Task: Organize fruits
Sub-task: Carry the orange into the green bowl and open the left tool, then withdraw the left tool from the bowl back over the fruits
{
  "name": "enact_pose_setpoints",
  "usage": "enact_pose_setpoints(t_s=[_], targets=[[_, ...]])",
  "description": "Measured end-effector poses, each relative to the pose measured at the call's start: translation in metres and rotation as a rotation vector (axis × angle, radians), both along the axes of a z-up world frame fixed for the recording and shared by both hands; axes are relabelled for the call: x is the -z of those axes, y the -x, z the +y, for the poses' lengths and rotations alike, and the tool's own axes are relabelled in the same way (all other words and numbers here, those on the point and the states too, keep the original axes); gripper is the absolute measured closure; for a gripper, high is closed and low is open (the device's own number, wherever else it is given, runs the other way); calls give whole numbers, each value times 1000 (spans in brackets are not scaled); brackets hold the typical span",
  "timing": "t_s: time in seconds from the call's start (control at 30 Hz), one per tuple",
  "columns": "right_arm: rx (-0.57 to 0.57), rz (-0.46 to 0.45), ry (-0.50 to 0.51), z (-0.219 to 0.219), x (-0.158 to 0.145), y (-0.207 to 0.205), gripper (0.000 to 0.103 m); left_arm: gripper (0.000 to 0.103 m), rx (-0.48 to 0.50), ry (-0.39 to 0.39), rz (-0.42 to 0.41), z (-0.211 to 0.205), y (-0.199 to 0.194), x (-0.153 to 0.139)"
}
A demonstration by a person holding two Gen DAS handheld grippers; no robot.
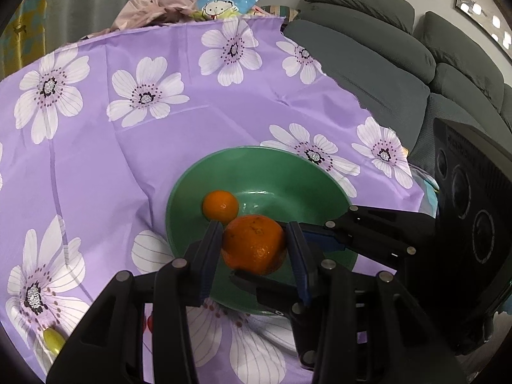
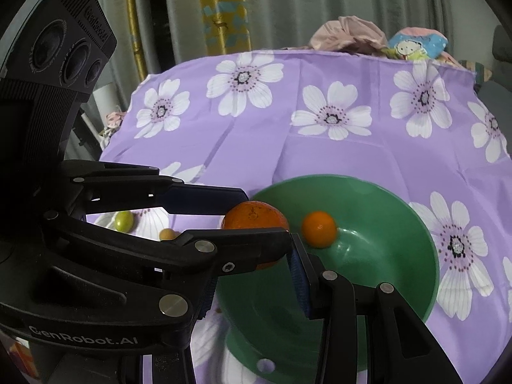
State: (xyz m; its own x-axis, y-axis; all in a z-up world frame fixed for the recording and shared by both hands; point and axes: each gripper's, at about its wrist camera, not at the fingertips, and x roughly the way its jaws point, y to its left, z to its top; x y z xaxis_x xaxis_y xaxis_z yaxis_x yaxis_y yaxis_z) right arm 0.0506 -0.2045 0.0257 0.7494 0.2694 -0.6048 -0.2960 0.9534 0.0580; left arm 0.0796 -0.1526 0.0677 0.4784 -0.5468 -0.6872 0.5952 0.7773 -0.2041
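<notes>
My left gripper (image 1: 254, 240) is shut on a large orange (image 1: 254, 244) and holds it over the near side of a green bowl (image 1: 192, 185). A small orange (image 1: 220, 205) lies inside the bowl. In the right wrist view the left gripper (image 2: 252, 220) reaches in from the left with the large orange (image 2: 256, 219), above the green bowl (image 2: 400, 256) holding the small orange (image 2: 319, 229). My right gripper (image 2: 252, 284) is open and empty, its fingers (image 2: 300, 284) over the bowl's near rim. It also shows in the left wrist view (image 1: 320, 240).
A purple flowered cloth (image 1: 128, 147) covers the table. A yellow-green fruit (image 2: 124, 220) and a small yellow fruit (image 2: 167, 234) lie on the cloth left of the bowl. A grey sofa (image 1: 400, 73) stands to the right. Clothes and a cartoon pillow (image 1: 220, 4) lie beyond the far edge.
</notes>
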Motion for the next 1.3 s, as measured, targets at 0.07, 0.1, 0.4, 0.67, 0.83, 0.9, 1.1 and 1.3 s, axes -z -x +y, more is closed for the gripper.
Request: enact_pose_setpoints(t_s=[0.07,0.1,0.4,0.67,0.83,0.9,1.1,1.3], targets=[[2,7,-3,-2,2,-2,60,62,0,-1,6,-2,-1,2],[3,9,-5,-3,3,-3,60,62,0,0,10,-3,-2,3],[17,73,7,-6,15,-10,60,63,-43,-38,25,-7,-6,17],[45,108,5,-11,19,-6,60,41,-147,-88,-30,6,-2,13],[44,86,-17,-17,14,5,60,41,-252,-168,-80,21,9,11],[43,67,-29,-19,10,12,60,41,-284,-183,-96,29,15,10],[35,24,-72,-20,-1,25,60,39,-373,-240,-160,49,33,4],[14,-3,-73,-11,-11,32,59,39,-425,-245,-172,67,48,0]])
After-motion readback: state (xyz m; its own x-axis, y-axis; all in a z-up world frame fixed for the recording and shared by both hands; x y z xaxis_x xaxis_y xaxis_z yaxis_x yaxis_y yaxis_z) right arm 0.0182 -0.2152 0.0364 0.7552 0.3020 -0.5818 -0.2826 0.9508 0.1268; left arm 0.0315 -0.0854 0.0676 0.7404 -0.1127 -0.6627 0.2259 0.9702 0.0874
